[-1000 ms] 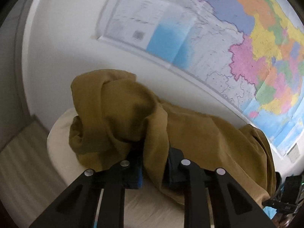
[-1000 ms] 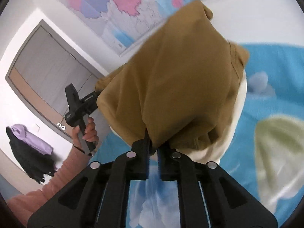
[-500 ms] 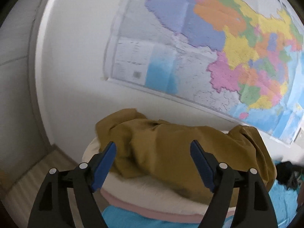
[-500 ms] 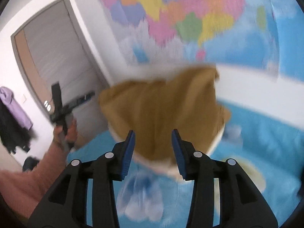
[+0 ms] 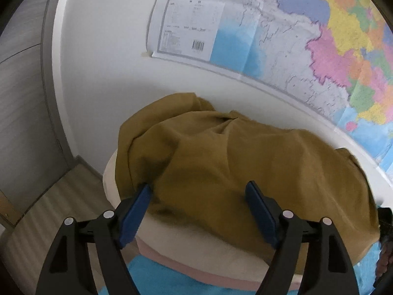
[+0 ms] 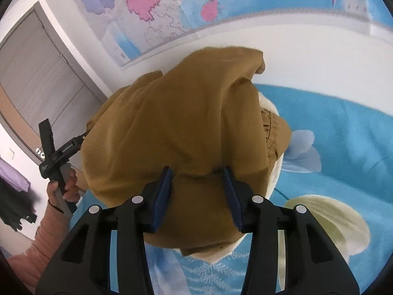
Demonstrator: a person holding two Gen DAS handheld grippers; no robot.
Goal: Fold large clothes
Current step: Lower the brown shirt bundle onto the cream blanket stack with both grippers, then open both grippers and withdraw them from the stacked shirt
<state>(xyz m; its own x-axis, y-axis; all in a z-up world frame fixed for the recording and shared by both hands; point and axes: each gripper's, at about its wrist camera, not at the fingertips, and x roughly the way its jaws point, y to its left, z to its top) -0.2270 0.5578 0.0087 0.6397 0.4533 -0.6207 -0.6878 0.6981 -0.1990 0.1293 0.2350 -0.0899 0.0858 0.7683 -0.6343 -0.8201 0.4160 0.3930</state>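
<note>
Both claws — left claw (image 5: 197, 191), right claw (image 6: 196, 175) — released over mustard garment (image 5: 245, 162); wall map (image 5: 294, 36) behind.

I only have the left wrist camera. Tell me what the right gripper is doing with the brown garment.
Observer: The right gripper is open. Its fingers sit either side of a ridge in the brown garment without pinching it.
Operator: Describe the garment's right edge.
Observer: A gathered, stitched band shows there, like a waistband or cuff.
Operator: Check the left hand.
Observer: The left hand, in a salmon sleeve, grips the handle of the left gripper beside the garment's left edge.
</note>
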